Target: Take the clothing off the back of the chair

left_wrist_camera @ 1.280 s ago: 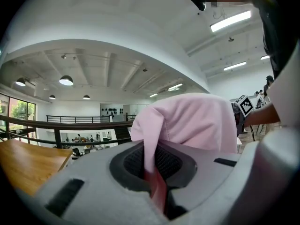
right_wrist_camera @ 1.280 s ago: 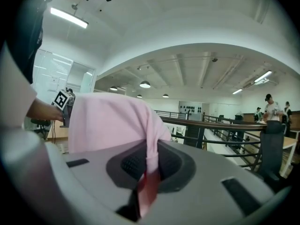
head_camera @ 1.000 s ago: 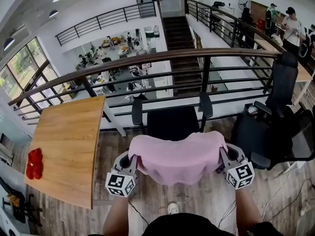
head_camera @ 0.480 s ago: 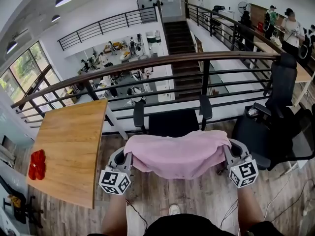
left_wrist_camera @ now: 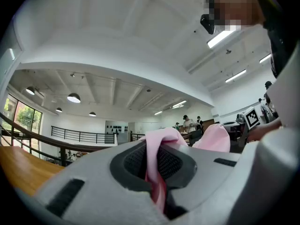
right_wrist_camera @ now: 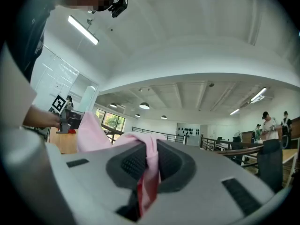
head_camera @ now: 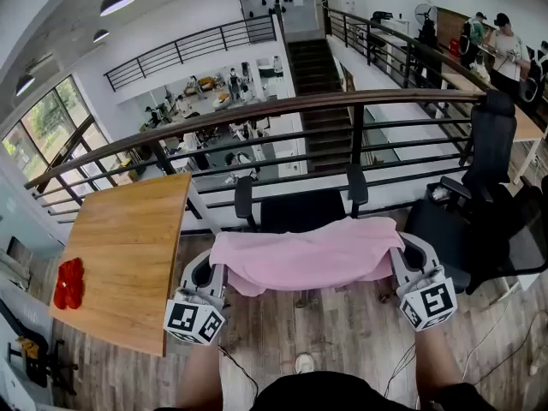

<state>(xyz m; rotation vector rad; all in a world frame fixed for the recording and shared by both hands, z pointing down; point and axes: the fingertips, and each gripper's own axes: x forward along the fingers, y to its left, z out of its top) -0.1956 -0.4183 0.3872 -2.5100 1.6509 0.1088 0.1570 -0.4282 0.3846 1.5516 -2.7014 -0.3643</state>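
Note:
A pink garment [head_camera: 308,257] hangs stretched between my two grippers, above and in front of the black chair [head_camera: 300,209]. The cloth has come clear of the chair's back and sags slightly in the middle. My left gripper [head_camera: 214,268] is shut on the garment's left end, where pink cloth [left_wrist_camera: 157,172] is pinched between the jaws. My right gripper [head_camera: 402,259] is shut on the right end, with pink cloth [right_wrist_camera: 149,172] caught between its pads. Both grippers point roughly level, toward the railing.
A wooden table [head_camera: 128,255] stands at the left with a red object [head_camera: 68,282] on it. A second black office chair [head_camera: 479,221] is at the right. A dark railing [head_camera: 282,110] runs behind the chair. People [head_camera: 505,45] stand far right.
Both grippers have risen together with the pink garment, lifting it off the chair back. The cloth is now pulled wider and flatter between them.

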